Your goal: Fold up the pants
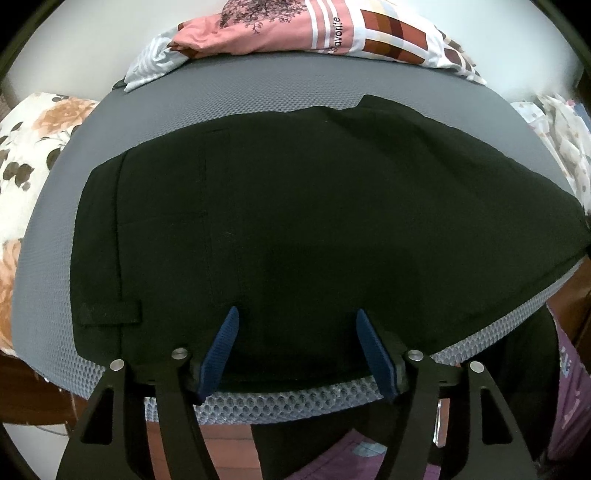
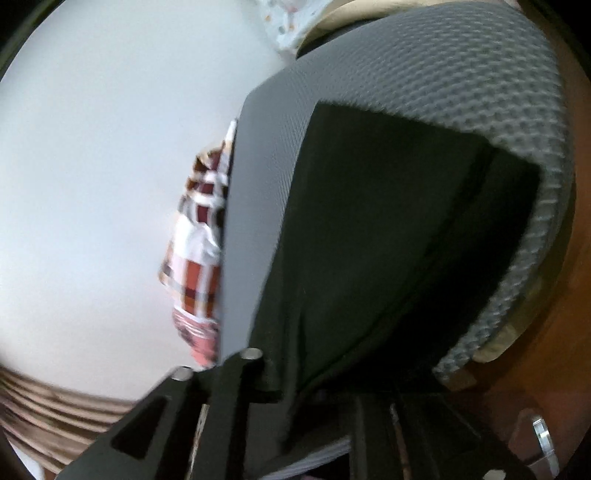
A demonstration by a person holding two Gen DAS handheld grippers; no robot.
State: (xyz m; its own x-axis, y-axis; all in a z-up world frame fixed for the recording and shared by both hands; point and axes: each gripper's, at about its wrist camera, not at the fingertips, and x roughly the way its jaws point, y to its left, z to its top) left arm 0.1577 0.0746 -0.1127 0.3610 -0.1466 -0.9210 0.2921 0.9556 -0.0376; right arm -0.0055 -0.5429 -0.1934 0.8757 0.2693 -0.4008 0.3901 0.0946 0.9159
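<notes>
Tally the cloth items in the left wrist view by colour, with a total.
Black: 1, the pants spread on the grey mat
Pink: 1, a printed shirt at the far edge
Red-and-white checked: 1, a cloth beside the shirt
White-and-grey patterned: 1, a crumpled cloth beside the shirt
Floral: 1, a fabric left of the mat
Total: 5
</notes>
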